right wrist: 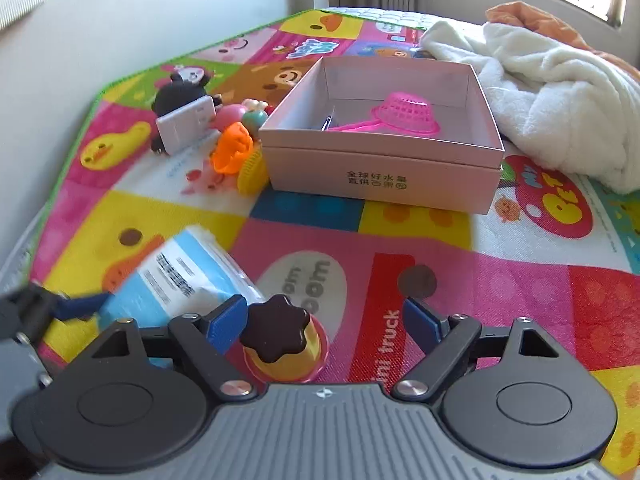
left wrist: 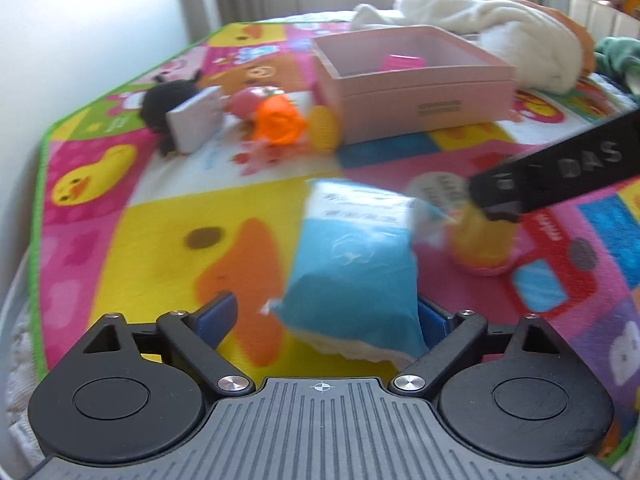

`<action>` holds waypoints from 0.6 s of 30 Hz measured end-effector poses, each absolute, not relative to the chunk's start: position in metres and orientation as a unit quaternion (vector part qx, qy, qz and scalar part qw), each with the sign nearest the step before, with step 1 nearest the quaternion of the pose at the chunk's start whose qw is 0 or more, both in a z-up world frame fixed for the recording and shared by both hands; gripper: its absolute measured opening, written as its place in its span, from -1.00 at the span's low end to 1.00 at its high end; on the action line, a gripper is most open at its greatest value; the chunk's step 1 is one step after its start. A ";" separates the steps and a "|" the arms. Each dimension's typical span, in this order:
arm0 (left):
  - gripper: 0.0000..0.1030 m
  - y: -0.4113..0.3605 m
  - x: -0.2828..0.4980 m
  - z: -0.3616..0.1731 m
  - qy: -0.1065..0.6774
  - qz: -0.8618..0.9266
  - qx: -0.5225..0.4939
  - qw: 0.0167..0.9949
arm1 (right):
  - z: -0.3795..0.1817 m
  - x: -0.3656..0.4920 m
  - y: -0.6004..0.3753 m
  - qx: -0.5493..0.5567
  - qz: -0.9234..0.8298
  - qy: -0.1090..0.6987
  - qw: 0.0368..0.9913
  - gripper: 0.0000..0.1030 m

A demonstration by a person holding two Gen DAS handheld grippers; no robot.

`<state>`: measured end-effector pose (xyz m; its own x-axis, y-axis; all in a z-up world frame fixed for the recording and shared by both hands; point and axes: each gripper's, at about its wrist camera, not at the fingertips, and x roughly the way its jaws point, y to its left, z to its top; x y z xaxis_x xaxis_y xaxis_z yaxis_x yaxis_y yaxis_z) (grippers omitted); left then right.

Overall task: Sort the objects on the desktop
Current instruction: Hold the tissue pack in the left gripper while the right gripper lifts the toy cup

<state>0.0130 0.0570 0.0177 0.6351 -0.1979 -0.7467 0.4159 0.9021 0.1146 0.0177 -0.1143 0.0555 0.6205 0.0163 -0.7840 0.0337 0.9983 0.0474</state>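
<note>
Right wrist view: the toy pudding (right wrist: 282, 340) stands on the play mat (right wrist: 520, 280), between your right gripper's (right wrist: 324, 320) spread pads, nearer the left pad. Closing off-centre could tip it. Your left gripper (left wrist: 332, 316), also spread, straddles the blue tissue pack (left wrist: 352, 276); the pack could snag. The pink box (right wrist: 380, 176) waits beyond.
</note>
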 end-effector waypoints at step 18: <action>0.94 0.074 0.025 0.025 0.382 -0.171 0.131 0.899 | 0.038 0.019 -0.111 0.056 -0.031 0.455 0.888 -0.03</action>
<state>0.0251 0.0738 0.0251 0.6493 -0.2067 -0.7319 0.4070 0.9074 0.1048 0.0190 -0.1114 0.0376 0.5837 -0.0040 -0.8119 0.1061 0.9918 0.0714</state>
